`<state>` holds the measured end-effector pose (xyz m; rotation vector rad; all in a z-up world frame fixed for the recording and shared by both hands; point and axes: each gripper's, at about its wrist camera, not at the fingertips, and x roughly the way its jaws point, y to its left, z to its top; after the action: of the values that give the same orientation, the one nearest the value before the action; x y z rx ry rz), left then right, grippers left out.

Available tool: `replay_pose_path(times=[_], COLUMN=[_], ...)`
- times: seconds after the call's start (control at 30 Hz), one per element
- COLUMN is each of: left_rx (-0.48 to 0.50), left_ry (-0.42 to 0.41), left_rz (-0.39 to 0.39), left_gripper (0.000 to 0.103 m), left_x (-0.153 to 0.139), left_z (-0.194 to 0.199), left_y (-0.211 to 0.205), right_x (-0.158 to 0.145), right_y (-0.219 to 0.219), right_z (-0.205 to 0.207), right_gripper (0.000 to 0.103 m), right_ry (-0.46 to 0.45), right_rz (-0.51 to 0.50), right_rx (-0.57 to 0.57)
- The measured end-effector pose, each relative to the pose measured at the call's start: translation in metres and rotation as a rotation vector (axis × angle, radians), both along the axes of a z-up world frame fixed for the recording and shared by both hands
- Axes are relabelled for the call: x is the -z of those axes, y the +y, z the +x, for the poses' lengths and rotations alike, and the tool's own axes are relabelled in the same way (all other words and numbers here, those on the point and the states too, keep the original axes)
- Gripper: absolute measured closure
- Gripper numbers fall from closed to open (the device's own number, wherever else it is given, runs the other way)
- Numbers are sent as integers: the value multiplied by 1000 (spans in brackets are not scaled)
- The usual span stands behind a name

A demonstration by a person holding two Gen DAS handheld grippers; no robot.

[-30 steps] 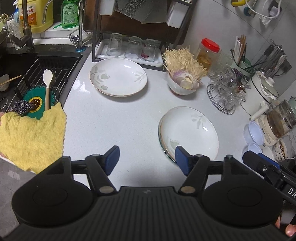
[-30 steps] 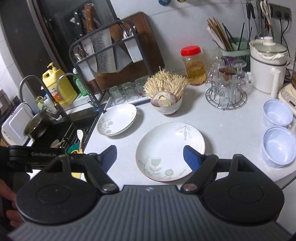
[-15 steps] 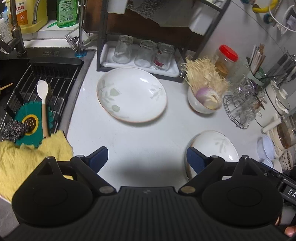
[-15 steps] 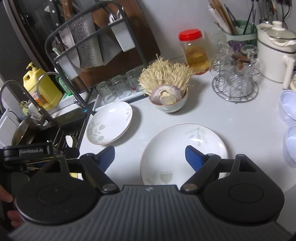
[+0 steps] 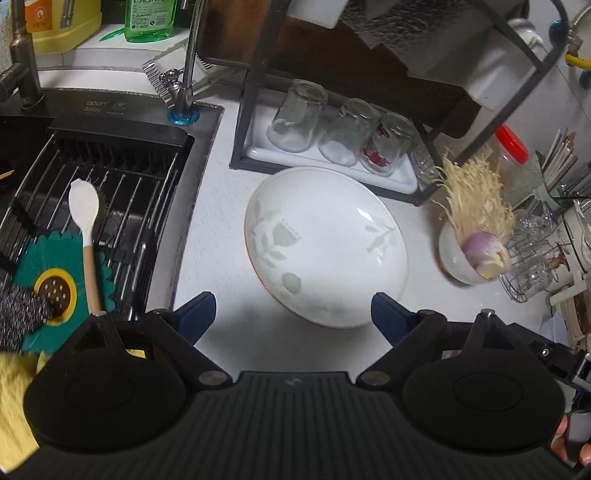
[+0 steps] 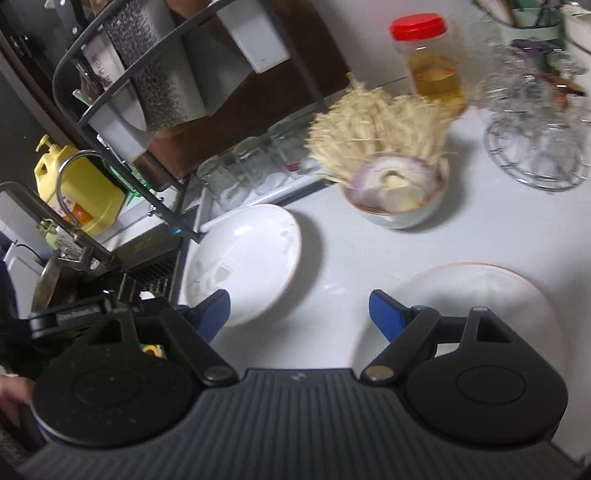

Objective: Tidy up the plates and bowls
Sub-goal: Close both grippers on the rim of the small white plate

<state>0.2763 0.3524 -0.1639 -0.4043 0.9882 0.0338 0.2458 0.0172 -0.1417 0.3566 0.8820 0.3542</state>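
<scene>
Where the white counter meets the sink, one deep plate with a pale leaf print sits empty, just in front of the glass tray and close beside the sink edge. One flatter plate lies to its right, near the right gripper, partly hidden behind that gripper's body. One white bowl, behind the two plates, holds a purple onion half and a pale tuft of enoki mushrooms.

Left gripper: jaws spread wide, nothing between the blue pads, hovering above the deep plate's near rim without touching it. Right gripper: jaws also wide apart, empty, over bare counter between the two plates; its left pad overlaps the deep plate's rim in the right wrist view, contact cannot be told.

Counts outward:
- Three glasses upside down on one white tray under the black rack.
- One jar with red lid, amber contents, behind the bowl.
- One wire stand of small glassware, blurred, count unclear.
- One black sink with slatted drain rack; on it one white spoon with wooden handle, one teal flower-shaped mat, one steel scourer.
- One yellow cloth at the sink's near edge.
- One yellow detergent jug, one green bottle.
</scene>
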Motion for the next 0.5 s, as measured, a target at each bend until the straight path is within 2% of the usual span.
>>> replay_pose_path(times=[0.1, 0.23, 0.3, 0.37, 0.5], left_rx=[32, 65, 68, 73, 81], left_ry=[-6, 8, 18, 30, 42], left_rz=[1, 2, 4, 1, -2], left_gripper=[14, 30, 37, 46, 56], left_x=[13, 32, 40, 50, 62], left_z=[20, 49, 61, 72, 89], left_y=[9, 17, 21, 26, 34], right_x=[7, 20, 30, 40, 57], right_y=[19, 43, 53, 59, 66], right_z=[19, 45, 58, 70, 90], right_gripper=[26, 30, 38, 41, 49], right_ry=[6, 8, 14, 27, 53], right_rz=[-8, -45, -78, -103, -118], right_rx=[-21, -41, -48, -43, -20])
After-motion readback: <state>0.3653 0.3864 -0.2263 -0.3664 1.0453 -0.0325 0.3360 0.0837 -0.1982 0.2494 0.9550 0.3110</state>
